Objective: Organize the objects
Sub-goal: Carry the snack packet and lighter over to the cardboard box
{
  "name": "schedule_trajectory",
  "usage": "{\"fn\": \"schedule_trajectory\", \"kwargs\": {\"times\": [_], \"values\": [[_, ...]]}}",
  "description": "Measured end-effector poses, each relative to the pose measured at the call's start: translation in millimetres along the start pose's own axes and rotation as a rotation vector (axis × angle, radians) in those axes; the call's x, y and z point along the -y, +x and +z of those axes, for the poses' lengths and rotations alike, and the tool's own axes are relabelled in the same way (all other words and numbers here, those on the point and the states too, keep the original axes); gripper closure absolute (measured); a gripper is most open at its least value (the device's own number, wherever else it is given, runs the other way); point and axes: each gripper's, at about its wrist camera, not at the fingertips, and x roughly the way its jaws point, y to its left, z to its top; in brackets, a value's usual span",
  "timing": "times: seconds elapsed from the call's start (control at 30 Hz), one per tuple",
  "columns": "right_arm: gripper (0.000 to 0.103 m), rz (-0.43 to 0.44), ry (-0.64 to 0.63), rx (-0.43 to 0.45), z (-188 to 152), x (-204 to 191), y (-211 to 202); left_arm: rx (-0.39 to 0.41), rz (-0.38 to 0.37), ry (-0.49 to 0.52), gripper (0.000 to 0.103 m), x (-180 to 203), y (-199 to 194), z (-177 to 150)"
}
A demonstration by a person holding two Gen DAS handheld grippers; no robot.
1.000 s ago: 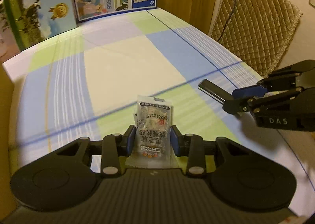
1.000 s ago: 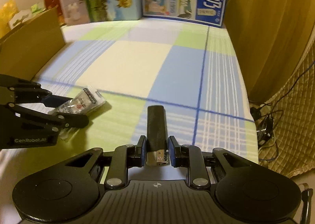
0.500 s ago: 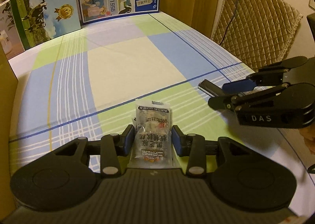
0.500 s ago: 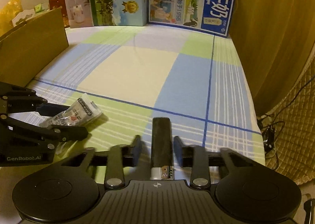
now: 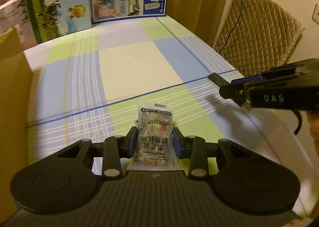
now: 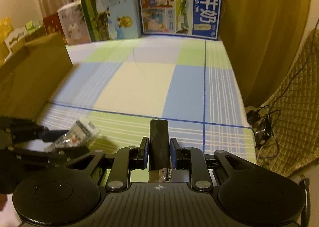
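My left gripper [image 5: 155, 134] is shut on a clear snack packet [image 5: 154, 131] with dark print and holds it above the checked tablecloth [image 5: 129, 71]. My right gripper [image 6: 159, 144] is shut on a black lighter [image 6: 159, 143] with a metal head toward the camera, also held above the cloth. In the left wrist view the right gripper [image 5: 231, 87] is at the right with the lighter [image 5: 216, 78] sticking out. In the right wrist view the left gripper [image 6: 65, 141] is at the lower left with the packet [image 6: 79, 133].
Milk cartons [image 6: 179, 7] and boxes [image 6: 111, 9] stand along the table's far edge. A cardboard box [image 6: 33, 75] lines the left side. A wooden panel [image 6: 259, 27] and a quilted chair [image 5: 257, 35] with cables are to the right, beyond the table edge.
Both grippers have risen and pulled back from the cloth with their objects. The right gripper looked opened around the lighter half a second ago and is now shut on it.
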Motion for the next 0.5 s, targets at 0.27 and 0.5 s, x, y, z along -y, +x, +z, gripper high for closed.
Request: {"fn": "schedule_trajectory", "kwargs": {"times": [0.27,0.5], "values": [[0.084,0.01,0.033,0.032,-0.3,-38.8,-80.5,0.028,0.027,-0.035,0.072,6.4,-84.0,-12.0],[0.084,0.033,0.076,0.08,-20.5,-78.7,-143.0,0.075,0.055,-0.065,0.072,5.8,-156.3,-31.4]]}}
